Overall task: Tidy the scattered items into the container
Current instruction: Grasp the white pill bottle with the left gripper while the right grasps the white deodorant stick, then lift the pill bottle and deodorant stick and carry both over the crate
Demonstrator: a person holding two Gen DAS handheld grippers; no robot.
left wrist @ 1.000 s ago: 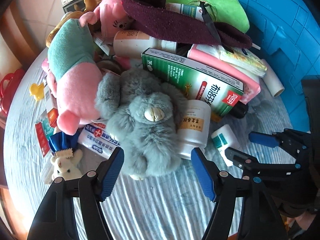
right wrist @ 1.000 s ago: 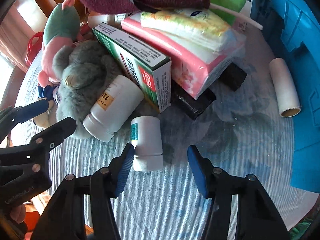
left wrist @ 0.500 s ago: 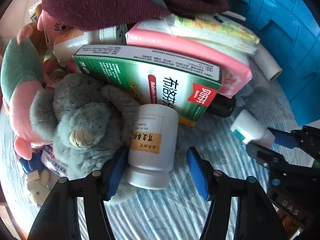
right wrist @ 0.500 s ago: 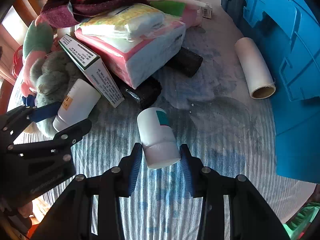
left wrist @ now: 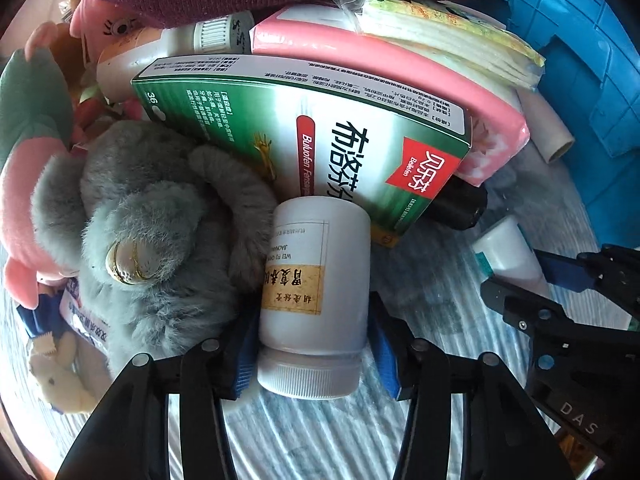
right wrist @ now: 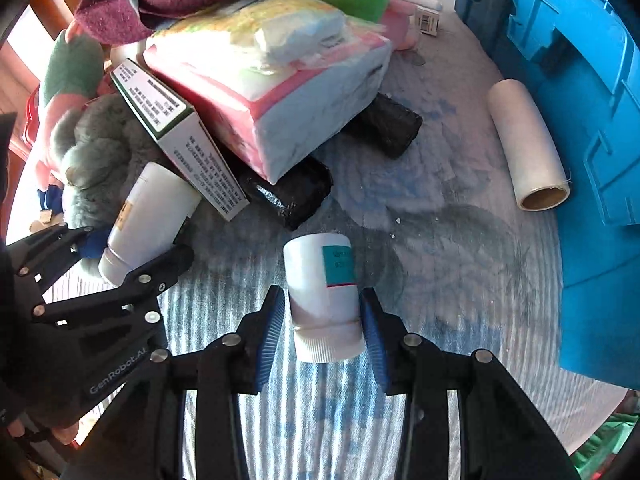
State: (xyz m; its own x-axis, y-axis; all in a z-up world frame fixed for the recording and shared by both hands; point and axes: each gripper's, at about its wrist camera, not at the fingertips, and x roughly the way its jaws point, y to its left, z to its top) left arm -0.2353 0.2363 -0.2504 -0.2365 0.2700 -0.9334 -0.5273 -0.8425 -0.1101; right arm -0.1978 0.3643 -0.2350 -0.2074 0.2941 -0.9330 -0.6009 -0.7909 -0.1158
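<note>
Left wrist view: each claw is clamped on a white bottle lying on the striped tabletop (right wrist: 460,300).

At 6 o'clock the left claw (left wrist: 314,346) grips the large white medicine bottle (left wrist: 316,292) with a tan label, cap end nearest, its left side against the grey plush toy (left wrist: 152,232) at 9 o'clock. Behind it at 12 o'clock the green ibuprofen box (left wrist: 320,136) leans on the pink tissue pack (left wrist: 384,60). In the right wrist view the right claw (right wrist: 322,324) holds the small white bottle (right wrist: 324,292) with a teal label at 6 o'clock; black rolls (right wrist: 292,192) lie beyond, and a paper roll (right wrist: 528,144) at 2 o'clock rests beside the blue container (right wrist: 592,80).
</note>
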